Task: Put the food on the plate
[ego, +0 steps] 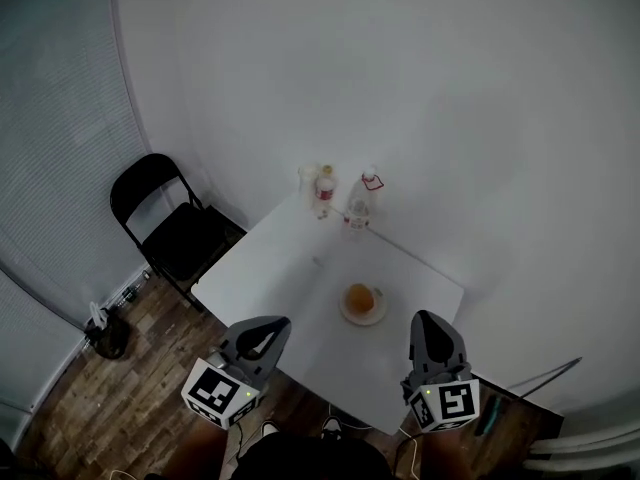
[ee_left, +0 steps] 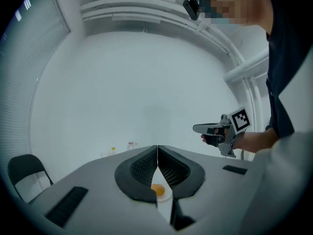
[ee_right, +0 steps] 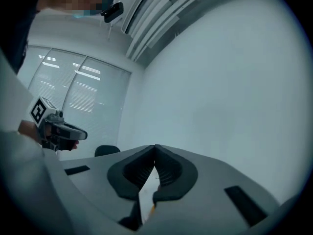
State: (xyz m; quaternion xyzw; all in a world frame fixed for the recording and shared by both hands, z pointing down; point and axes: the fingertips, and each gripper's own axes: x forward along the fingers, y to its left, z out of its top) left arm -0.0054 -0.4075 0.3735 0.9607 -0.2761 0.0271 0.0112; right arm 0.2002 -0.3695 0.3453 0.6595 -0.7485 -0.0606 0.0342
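A round orange piece of food (ego: pixel 360 297) lies on a small white plate (ego: pixel 347 313) near the front of the white table (ego: pixel 290 258). Both grippers hang over the table's near edge, short of the plate. My left gripper (ego: pixel 272 324) is to the plate's front left, its jaws shut on nothing. My right gripper (ego: pixel 426 318) is to the plate's front right, also shut and empty. In the left gripper view the shut left gripper (ee_left: pixel 157 147) frames the food (ee_left: pixel 157 189) on the plate (ee_left: pixel 166 196), with the right gripper (ee_left: pixel 197 129) beyond it. The right gripper view shows the closed right gripper (ee_right: pixel 155 146) and the left gripper (ee_right: pixel 83 134).
Two plastic bottles (ego: pixel 357 206) (ego: pixel 324 190) and a clear cup (ego: pixel 306 176) stand at the table's far corner by the white wall. A black folding chair (ego: pixel 170 218) stands to the table's left. A dark bag (ego: pixel 105 330) lies on the wooden floor.
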